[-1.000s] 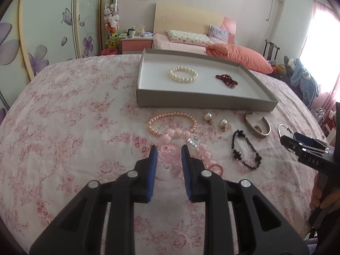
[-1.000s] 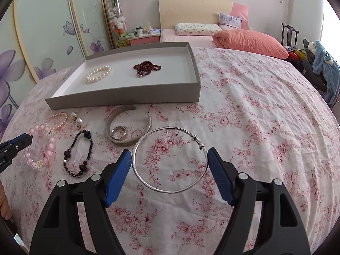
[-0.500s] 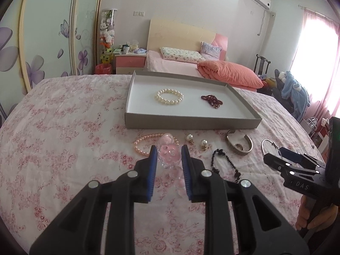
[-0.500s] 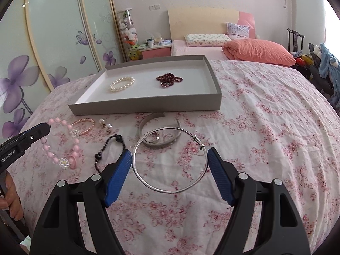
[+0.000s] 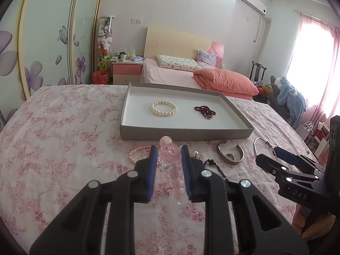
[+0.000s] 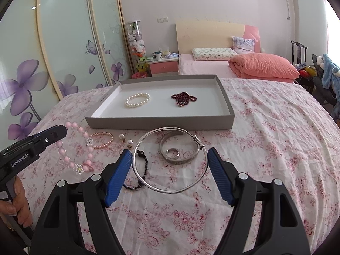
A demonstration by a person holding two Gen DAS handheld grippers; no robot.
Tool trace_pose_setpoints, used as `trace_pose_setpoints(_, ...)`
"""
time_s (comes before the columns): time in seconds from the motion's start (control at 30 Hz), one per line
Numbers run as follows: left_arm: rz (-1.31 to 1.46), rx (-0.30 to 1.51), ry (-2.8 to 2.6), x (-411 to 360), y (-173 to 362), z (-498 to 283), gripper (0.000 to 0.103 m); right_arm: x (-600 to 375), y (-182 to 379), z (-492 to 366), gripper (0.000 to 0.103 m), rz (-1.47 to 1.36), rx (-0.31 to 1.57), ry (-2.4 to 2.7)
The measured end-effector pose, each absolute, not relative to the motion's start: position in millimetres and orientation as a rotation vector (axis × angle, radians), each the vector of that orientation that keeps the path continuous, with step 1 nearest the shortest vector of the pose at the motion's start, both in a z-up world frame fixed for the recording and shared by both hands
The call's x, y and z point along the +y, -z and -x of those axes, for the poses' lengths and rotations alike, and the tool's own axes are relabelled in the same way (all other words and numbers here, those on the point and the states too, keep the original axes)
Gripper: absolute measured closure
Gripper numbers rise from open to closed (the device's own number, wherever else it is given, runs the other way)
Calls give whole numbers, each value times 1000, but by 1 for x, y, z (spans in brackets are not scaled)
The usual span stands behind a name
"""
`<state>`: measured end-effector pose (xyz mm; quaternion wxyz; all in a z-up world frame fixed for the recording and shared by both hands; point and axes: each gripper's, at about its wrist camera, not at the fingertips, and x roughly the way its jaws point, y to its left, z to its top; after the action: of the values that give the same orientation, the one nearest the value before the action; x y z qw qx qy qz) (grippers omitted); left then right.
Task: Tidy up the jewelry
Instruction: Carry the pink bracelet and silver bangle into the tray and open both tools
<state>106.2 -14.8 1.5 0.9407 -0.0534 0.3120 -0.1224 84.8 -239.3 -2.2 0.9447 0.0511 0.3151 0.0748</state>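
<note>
My left gripper (image 5: 169,151) is shut on a pink bead bracelet (image 5: 177,182), which hangs clear of the bedspread; from the right wrist view the gripper (image 6: 61,130) holds the dangling bracelet (image 6: 63,155) by its top. My right gripper (image 6: 170,154) is shut on a thin silver bangle (image 6: 170,191) across its width, lifted off the cloth. A grey tray (image 5: 184,132) lies ahead with a white pearl bracelet (image 5: 163,108) and a dark red bead strand (image 5: 205,111) inside.
On the floral bedspread before the tray (image 6: 159,123) lie a pink pearl bracelet (image 6: 103,140), two pearl earrings (image 6: 121,136), a black bead bracelet (image 6: 144,163) and a silver cuff (image 6: 180,159) with a ring inside. A bed and nightstand stand behind.
Both grippers have risen, the left lifting the pink bead bracelet off the bedspread and the right lifting the silver bangle. Both views now look further up towards the tray.
</note>
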Motion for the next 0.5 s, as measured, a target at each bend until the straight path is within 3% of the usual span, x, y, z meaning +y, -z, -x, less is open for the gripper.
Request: trace_pose_setpoints(0.5,94,561,259,-24,-39,-124,80,-238,-43,-98,30,-97,501,-120)
